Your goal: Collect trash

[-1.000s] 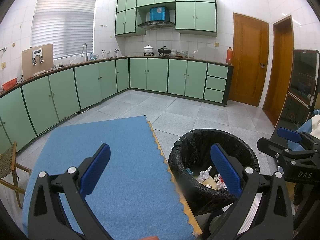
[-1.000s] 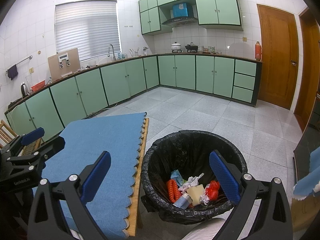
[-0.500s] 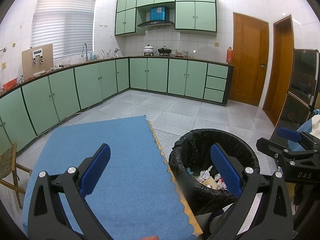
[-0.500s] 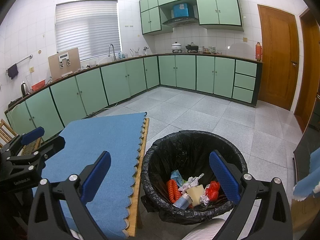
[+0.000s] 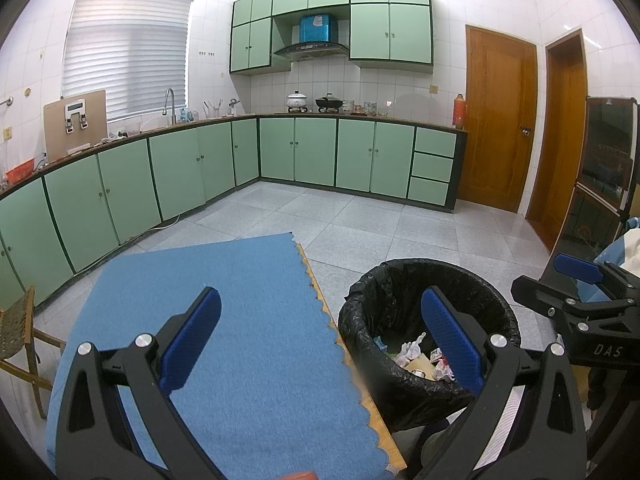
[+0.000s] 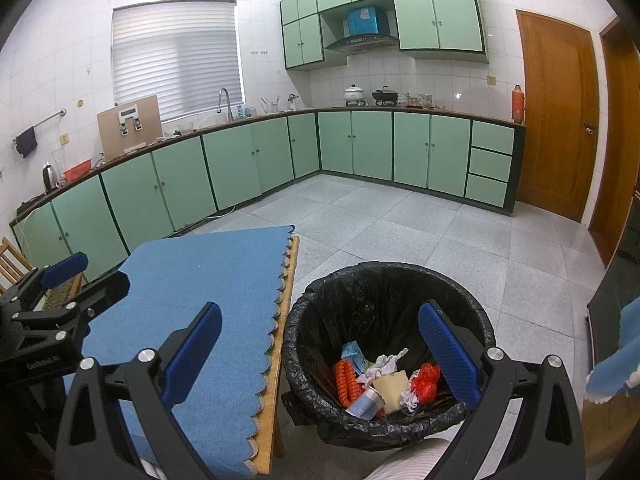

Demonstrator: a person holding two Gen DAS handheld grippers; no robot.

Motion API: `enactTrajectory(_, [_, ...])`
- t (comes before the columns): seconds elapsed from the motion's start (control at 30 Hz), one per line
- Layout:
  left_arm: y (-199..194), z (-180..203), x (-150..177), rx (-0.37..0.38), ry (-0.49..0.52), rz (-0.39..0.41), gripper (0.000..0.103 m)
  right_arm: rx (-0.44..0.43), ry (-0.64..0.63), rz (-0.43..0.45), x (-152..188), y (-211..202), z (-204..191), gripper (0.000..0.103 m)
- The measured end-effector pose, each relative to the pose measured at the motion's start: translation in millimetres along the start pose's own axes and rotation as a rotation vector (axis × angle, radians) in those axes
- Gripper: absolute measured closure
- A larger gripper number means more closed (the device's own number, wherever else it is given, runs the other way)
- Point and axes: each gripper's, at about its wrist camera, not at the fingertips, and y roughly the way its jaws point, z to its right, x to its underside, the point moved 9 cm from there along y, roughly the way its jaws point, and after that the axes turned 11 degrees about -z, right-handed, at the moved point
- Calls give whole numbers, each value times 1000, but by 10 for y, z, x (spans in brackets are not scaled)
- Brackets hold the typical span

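**Both grippers wide and empty over table and bin**

Nothing has shifted since a second ago: both views line up with the earlier ones, and neither gripper has travelled. From my seat I see the left gripper with its blue pads spread wide and nothing between them; its left pad hangs over the blue mat and its right pad over the mouth of the trash bin. The right gripper is released the same way, empty, one pad above the mat's scalloped edge and the other above the bin's interior.

Moving outward, the bin, lined with a black bag, stands on the floor just beside the wooden table that the mat covers. Inside it, in the right wrist view, lies the collected trash: an orange ribbed piece, crumpled white paper, a pale yellow scrap, something red, and a small grey-blue cup on its side. I see no trash on the mat in either view.

Each camera catches the other gripper at its frame edge. Beyond them a grey tiled floor runs to green cabinets along two walls, with wooden doors on the right.
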Motion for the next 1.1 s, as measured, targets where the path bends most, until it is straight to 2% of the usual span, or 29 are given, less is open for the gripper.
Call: enactTrajectory(1.1, [8, -19, -3, 4, -1, -8, 6, -3, -1, -7, 8, 39, 25, 6])
